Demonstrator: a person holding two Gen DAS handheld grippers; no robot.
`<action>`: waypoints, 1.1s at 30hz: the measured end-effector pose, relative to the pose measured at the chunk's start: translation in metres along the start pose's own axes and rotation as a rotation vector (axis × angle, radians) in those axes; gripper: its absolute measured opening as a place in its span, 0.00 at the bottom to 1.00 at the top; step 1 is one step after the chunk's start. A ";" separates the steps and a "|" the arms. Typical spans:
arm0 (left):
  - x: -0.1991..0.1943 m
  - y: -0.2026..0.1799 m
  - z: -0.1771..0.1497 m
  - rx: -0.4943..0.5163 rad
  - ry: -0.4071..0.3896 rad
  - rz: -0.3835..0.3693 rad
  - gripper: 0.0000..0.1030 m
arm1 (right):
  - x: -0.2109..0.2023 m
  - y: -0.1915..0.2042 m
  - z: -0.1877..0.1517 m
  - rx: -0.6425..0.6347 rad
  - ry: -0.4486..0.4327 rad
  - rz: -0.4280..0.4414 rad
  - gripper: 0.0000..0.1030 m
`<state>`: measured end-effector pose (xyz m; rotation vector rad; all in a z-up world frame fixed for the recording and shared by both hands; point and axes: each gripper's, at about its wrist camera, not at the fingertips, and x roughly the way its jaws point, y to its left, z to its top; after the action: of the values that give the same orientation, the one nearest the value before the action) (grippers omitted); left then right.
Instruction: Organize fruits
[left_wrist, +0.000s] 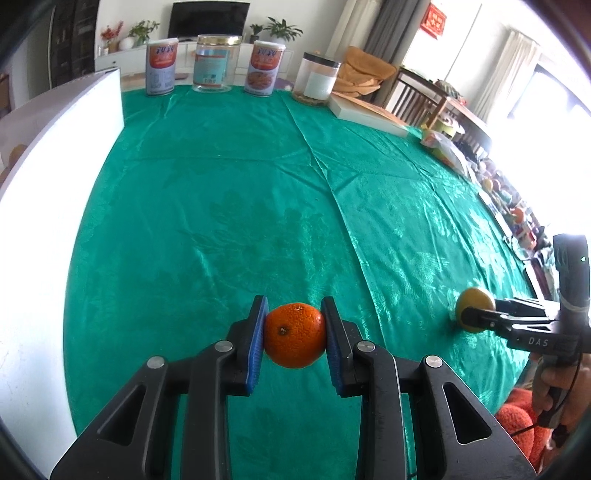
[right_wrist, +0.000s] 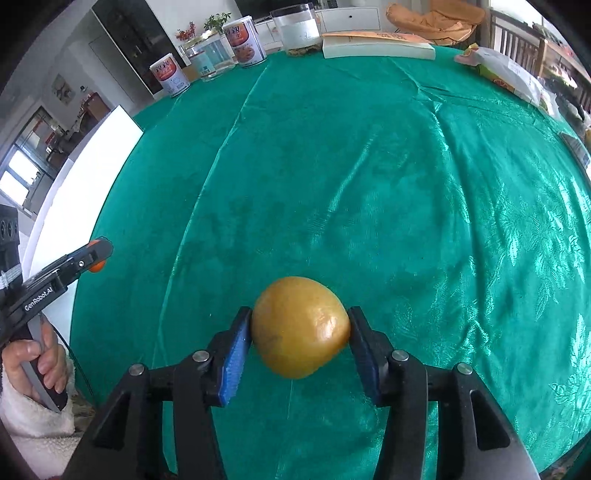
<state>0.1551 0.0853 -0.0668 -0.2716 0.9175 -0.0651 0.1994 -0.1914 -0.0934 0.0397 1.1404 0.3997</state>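
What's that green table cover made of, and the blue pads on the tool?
Green table cover: looks like satin-type woven fabric, glossy, with sharp fold creases and a woven leaf pattern catching light. Blue pads on the left tool: probably rubber or soft plastic, matte, ribbed along the edge.

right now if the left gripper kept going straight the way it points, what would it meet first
Probably the green tablecloth just beyond the orange that the left gripper is clamped on. It points steeply down and nothing else lies ahead; depth is unclear.

right gripper (right_wrist: 300, 345) | clamps yellow fruit (right_wrist: 300, 326) | above green tablecloth (right_wrist: 369, 166)
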 end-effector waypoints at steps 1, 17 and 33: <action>-0.011 0.002 0.001 -0.030 0.005 -0.036 0.28 | -0.007 0.005 0.001 0.013 -0.021 0.034 0.50; -0.196 0.204 0.019 -0.284 -0.130 0.308 0.28 | -0.017 0.380 0.064 -0.553 0.014 0.449 0.50; -0.171 0.242 0.019 -0.254 -0.122 0.533 0.85 | 0.001 0.419 0.068 -0.599 -0.052 0.199 0.96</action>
<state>0.0517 0.3516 0.0143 -0.2546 0.8517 0.5574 0.1392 0.2095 0.0321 -0.3608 0.9309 0.8990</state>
